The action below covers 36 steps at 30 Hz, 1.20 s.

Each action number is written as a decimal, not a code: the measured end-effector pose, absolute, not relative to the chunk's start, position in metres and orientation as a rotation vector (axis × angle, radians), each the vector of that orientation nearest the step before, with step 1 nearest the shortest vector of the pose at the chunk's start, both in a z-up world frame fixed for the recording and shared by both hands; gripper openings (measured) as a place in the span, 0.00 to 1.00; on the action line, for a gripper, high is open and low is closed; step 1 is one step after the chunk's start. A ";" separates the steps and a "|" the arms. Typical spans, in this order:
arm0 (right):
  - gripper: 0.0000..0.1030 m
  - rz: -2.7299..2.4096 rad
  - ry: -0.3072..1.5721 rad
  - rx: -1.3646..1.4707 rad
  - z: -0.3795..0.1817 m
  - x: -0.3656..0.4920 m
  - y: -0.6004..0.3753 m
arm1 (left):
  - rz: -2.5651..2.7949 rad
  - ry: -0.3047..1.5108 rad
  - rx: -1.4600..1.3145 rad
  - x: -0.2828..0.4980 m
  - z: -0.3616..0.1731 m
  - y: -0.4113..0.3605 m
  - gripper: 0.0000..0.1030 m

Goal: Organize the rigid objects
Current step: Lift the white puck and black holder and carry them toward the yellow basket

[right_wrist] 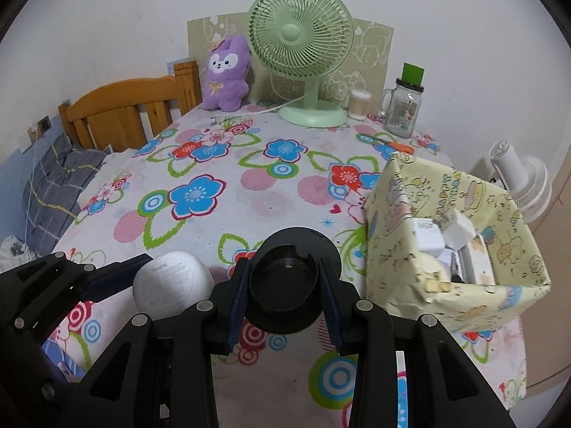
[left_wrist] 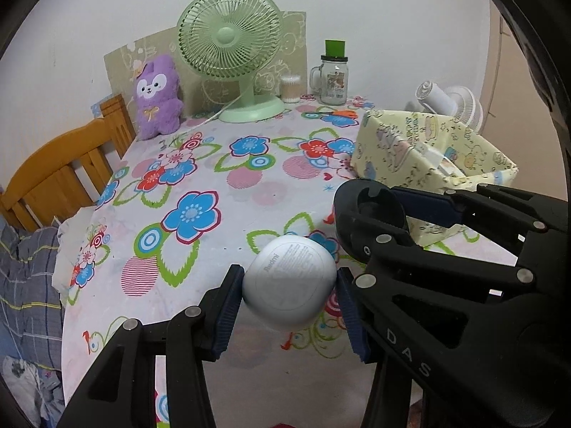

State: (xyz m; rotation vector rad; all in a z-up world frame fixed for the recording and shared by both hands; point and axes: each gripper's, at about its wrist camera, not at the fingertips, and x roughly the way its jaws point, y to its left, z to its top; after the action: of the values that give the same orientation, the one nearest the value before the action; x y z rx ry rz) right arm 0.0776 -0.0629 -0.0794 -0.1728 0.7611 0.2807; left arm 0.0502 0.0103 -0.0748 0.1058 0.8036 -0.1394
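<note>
From the left wrist view, the left gripper (left_wrist: 289, 285) angles down toward the flowered tablecloth (left_wrist: 221, 174) and sits above it, its two blue pads (left_wrist: 228, 306) pressed against either side of a white rounded case (left_wrist: 289, 281). That case is held clear of the cloth, faint print showing on its face. Just to its right, the right gripper (left_wrist: 383, 210) reaches in from the right edge, clamped around a black round part (left_wrist: 373, 201), close beside the white case but not touching it, as far as this angle lets me judge. Behind it stands a yellow cartoon-print box (left_wrist: 421, 135), open at the top, with white items inside. At the back of the table: a green fan (left_wrist: 232, 46), a purple plush toy (left_wrist: 157, 96), a glass jar (left_wrist: 333, 78) with a green lid.

Over to the right wrist view. The right gripper (right_wrist: 283, 296) also tilts downward, jaws nearly closed, pads squeezing the black round part (right_wrist: 285, 281) from both sides, lifted off the cloth (right_wrist: 249, 185). The yellow box (right_wrist: 460, 235) is just to its right, near the table's right edge, with a white charger and other small things in it. On the left, the left gripper (right_wrist: 171, 278) comes in from the lower left corner, gripping the white case (right_wrist: 171, 278). The green fan (right_wrist: 301, 32), the plush toy (right_wrist: 225, 71) and the jar (right_wrist: 401, 110) line the far wall.
</note>
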 end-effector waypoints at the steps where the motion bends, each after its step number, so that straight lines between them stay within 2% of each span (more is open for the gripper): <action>1: 0.39 0.280 0.759 -0.172 -0.077 0.076 -0.065 | -0.143 0.804 0.107 0.049 -0.073 0.008 0.52; 23: 0.39 0.233 0.695 -0.141 -0.023 0.063 -0.117 | -0.186 0.736 0.161 0.043 -0.022 -0.040 0.52; 36: 0.39 0.197 0.678 -0.110 -0.010 0.072 -0.149 | -0.232 0.719 0.185 0.057 -0.012 -0.071 0.52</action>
State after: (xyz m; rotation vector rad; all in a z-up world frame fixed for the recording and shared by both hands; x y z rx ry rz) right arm 0.0718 -0.1488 -0.0102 -0.1102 0.6782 0.1974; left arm 0.0567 -0.0713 -0.0120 0.1853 0.7187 -0.2324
